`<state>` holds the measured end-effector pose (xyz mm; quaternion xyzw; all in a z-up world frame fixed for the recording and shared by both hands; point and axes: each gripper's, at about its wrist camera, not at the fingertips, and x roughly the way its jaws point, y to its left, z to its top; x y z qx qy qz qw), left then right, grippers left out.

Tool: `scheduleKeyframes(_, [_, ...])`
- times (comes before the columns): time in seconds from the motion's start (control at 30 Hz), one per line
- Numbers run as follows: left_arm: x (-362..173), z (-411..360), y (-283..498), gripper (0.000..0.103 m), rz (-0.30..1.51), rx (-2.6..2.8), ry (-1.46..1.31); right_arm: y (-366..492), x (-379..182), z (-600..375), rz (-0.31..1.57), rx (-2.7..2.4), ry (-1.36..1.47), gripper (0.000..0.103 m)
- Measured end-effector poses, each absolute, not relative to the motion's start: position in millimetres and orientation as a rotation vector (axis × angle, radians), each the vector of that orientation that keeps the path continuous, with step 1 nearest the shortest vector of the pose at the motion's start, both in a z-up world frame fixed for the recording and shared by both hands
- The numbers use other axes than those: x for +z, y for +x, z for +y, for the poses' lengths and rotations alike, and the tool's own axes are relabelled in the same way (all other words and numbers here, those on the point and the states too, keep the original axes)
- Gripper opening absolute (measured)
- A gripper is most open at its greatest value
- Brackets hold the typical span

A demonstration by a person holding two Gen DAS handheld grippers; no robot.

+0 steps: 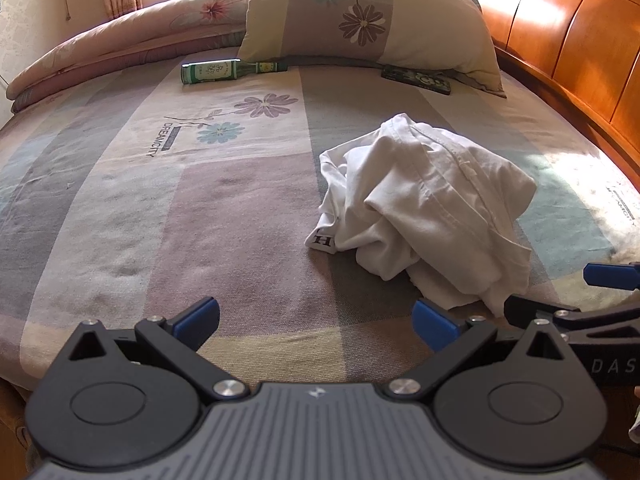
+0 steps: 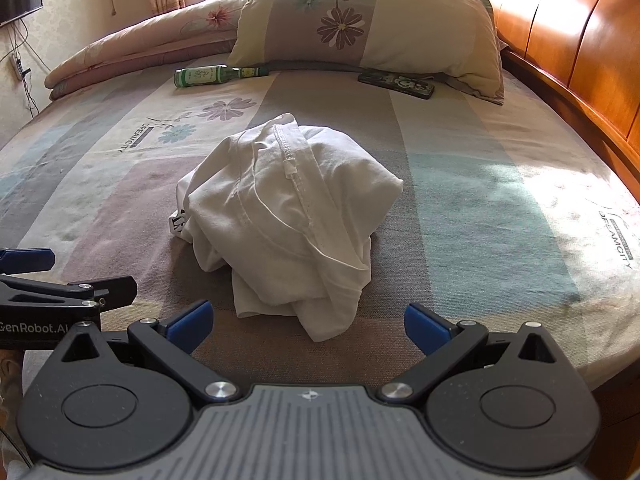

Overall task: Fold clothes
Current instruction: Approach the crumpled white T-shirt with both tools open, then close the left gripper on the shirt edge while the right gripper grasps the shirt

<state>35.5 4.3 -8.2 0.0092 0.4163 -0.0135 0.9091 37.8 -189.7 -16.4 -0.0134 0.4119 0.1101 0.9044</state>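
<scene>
A crumpled white garment (image 1: 424, 208) lies in a heap on the bed, with a black printed letter showing at its lower left edge. In the right wrist view the same white garment (image 2: 288, 216) sits straight ahead of my right gripper (image 2: 308, 326), which is open and empty just short of the heap. My left gripper (image 1: 316, 322) is open too, holding nothing, with the heap ahead and to its right. Each gripper shows at the edge of the other's view: the right gripper (image 1: 576, 296) and the left gripper (image 2: 60, 276).
A patchwork floral bed sheet (image 1: 160, 200) covers the bed. At the back lie a green glass bottle (image 1: 228, 71), a dark remote-like item (image 1: 416, 79) and a big pillow (image 1: 368, 20). A folded quilt (image 1: 120, 36) lies far left. A wooden headboard (image 1: 580, 40) runs along the right.
</scene>
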Motion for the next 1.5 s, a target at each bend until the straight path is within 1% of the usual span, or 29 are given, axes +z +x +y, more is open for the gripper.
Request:
scheduleKeyframes(0.47, [-24.5,-26.2,107.1,0.102,0.889,-0.141,0.112,76.0,-32.9,-220.8,0.88,0.225,0.064,0.103])
scheduleKeyframes(0.67, [-37.2,-40.3,130.2,0.102,0.901,-0.214,0.143,77.3,-36.3,-236.5,0.829,0.264,0.102,0.103])
scheduleKeyframes(0.9, [-45.3,-33.4,142.3,0.103,0.899,-0.322,0.143,75.5,-41.5,-226.6,0.824,0.333,-0.016,0.103])
scheduleKeyframes(1.1, [-56.5,-19.9,145.6,0.103,0.87,-0.444,0.139,76.7,-41.2,-224.7,0.827,0.377,-0.005,0.103])
scheduleKeyframes(1.27, [-43.5,-19.3,144.9,0.102,0.903,-0.457,0.199,74.7,-32.4,-225.9,0.798,0.412,-0.027,0.103])
scheduleKeyframes(1.4, [-15.9,-4.1,145.1,0.102,0.849,-0.458,0.284,71.9,-25.5,-228.5,0.77,0.447,-0.044,0.103])
scheduleKeyframes(1.5, [1.8,13.5,160.9,0.102,0.816,-0.417,0.322,71.2,-24.3,-228.7,0.761,0.458,-0.062,0.103])
